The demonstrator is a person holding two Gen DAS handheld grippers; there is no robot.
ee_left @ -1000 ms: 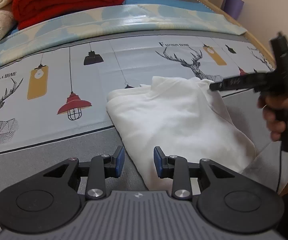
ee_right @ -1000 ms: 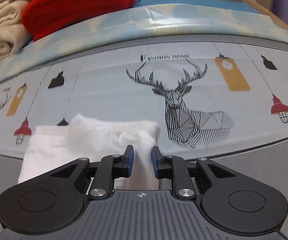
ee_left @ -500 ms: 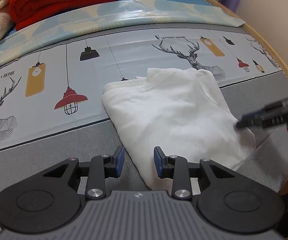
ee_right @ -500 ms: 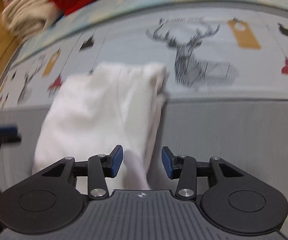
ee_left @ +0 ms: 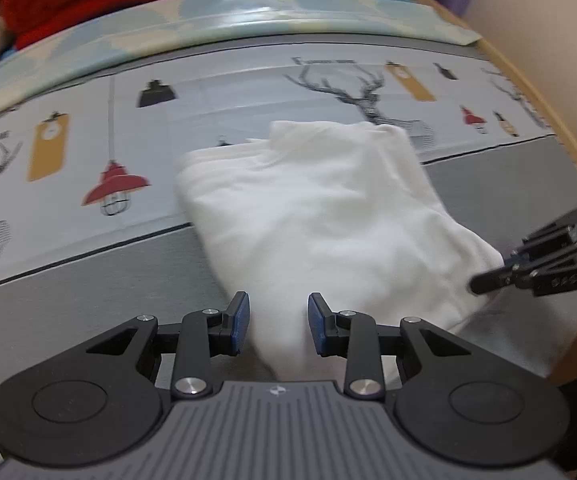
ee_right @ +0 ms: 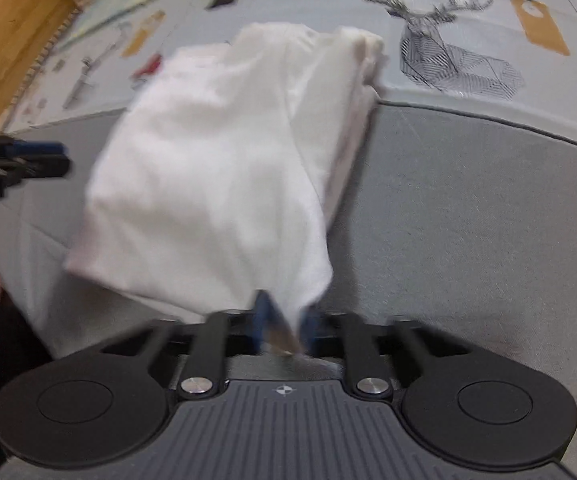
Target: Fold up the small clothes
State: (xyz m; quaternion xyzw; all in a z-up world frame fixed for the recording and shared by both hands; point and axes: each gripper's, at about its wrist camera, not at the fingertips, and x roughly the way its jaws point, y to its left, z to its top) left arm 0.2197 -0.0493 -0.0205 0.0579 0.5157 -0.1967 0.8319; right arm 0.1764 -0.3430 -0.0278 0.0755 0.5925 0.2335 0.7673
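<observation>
The white garment (ee_left: 320, 208) lies on the bed (ee_left: 88, 292), long axis running away from both hands: the right hand-held gripper (ee_right: 284, 326) has just closed on its near corner, the left hand-held gripper (ee_left: 278, 330) straddles the near edge, half-open.

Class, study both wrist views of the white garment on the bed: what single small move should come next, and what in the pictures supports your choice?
Probably close the left gripper on the near edge of the white garment. Its jaws stand open with that edge between them, the pads not pressing. The right gripper has just been closing and now pinches its own corner of the cloth, so once both ends are held the fold can likely be lifted over.
</observation>
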